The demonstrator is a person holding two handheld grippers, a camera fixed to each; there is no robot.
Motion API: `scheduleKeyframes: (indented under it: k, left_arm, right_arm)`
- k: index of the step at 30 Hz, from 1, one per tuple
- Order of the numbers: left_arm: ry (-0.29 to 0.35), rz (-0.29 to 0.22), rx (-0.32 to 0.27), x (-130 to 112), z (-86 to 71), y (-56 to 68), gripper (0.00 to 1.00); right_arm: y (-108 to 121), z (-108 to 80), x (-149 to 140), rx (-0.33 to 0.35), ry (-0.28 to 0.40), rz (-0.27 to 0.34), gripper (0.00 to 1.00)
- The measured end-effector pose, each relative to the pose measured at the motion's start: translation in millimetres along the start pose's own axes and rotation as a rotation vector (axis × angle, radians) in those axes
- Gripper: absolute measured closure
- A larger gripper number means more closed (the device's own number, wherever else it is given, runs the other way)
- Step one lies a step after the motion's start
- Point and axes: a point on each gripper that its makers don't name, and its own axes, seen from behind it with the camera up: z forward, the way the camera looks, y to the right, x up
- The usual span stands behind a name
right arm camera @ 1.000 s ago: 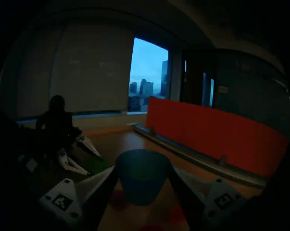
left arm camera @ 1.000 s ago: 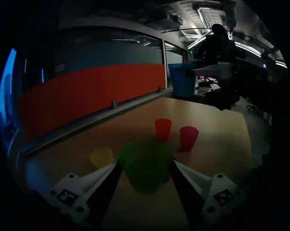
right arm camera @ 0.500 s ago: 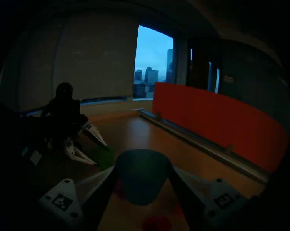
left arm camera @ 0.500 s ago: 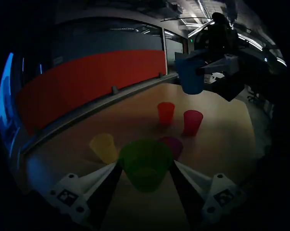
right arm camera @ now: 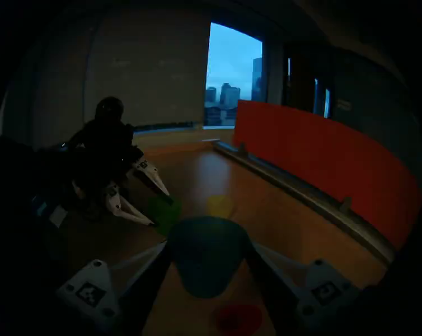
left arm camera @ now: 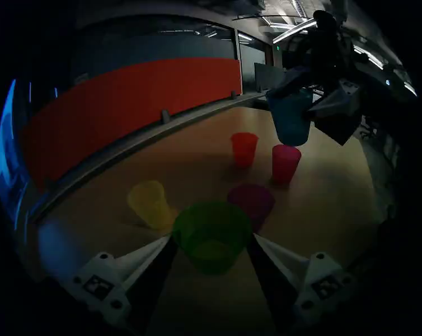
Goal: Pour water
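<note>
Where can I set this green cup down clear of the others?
In the left gripper view, the wooden table is bare to the right of the pink plastic cup and purple plastic cup, and between the yellow plastic cup and the rail below the red panel. Crowded: the middle, where the orange-red plastic cup joins those two.

Dim, underexposed room — light from ceiling strips (left arm camera: 294,31) and a dusk window (right arm camera: 233,73); edges bend, shadows perhaps hide detail.

My left tongs (left arm camera: 211,236) and right tongs (right arm camera: 207,243) are white wedges, black inside, each bearing square black-and-white markers (left arm camera: 97,287).
</note>
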Motion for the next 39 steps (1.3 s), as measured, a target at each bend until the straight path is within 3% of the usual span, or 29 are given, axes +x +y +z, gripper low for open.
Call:
scheduleKeyframes:
  k: [24,39]
  left_arm:
    - [-0.102,0.030,-0.034,-15.8,20.6,-0.9,0.14]
    - [-0.135,0.024,-0.034,-29.0,32.2,-8.5,0.14]
  right_arm:
    - [-21.7,24.1,-70.8,0.075,-0.138,-0.028,0.03]
    - [-32.3,33.4,-94.5,0.103,-0.169,-0.033,0.03]
